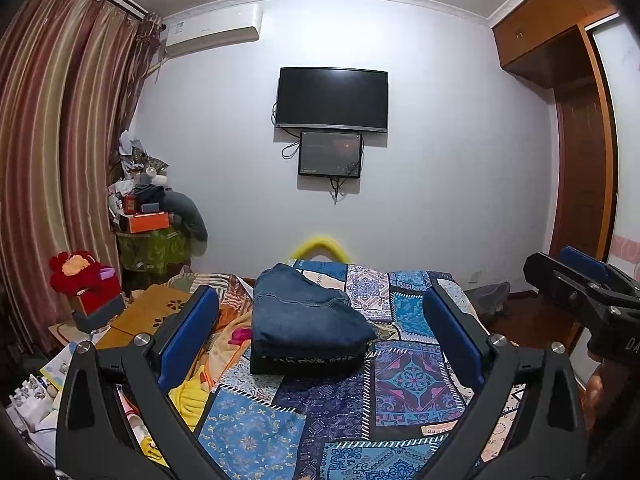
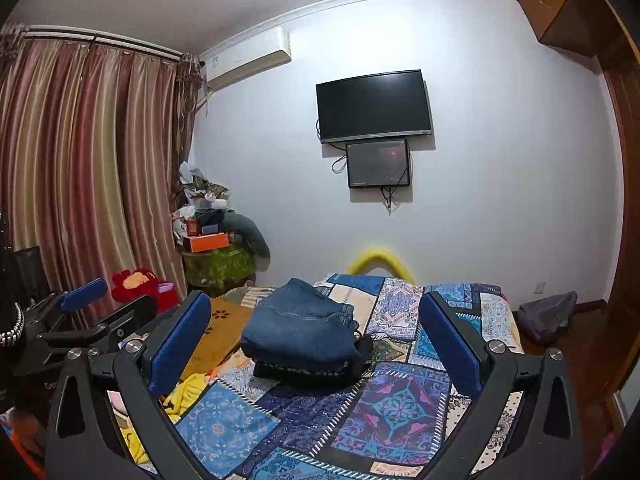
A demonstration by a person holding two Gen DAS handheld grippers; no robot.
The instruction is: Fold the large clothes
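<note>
A folded pair of blue jeans [image 1: 308, 312] [image 2: 300, 324] lies on top of a folded dark patterned garment [image 1: 308, 362] [image 2: 312, 370], stacked in the middle of the bed. My left gripper [image 1: 320, 332] is open above the near part of the bed, its blue pads wide apart with the stack seen between them, not touching it. My right gripper [image 2: 316, 340] is open too, held back from the stack with nothing in it. The right gripper [image 1: 576, 284] shows at the left wrist view's right edge, the left gripper [image 2: 84, 300] at the right wrist view's left edge.
A blue patchwork bedspread [image 1: 408, 376] [image 2: 400, 404] covers the bed. A yellow and orange blanket [image 1: 208, 364] lies along its left side by a wooden board [image 1: 156, 308]. Cluttered boxes [image 1: 144, 216] and curtains [image 1: 60, 140] stand at left, a wardrobe [image 1: 580, 160] at right.
</note>
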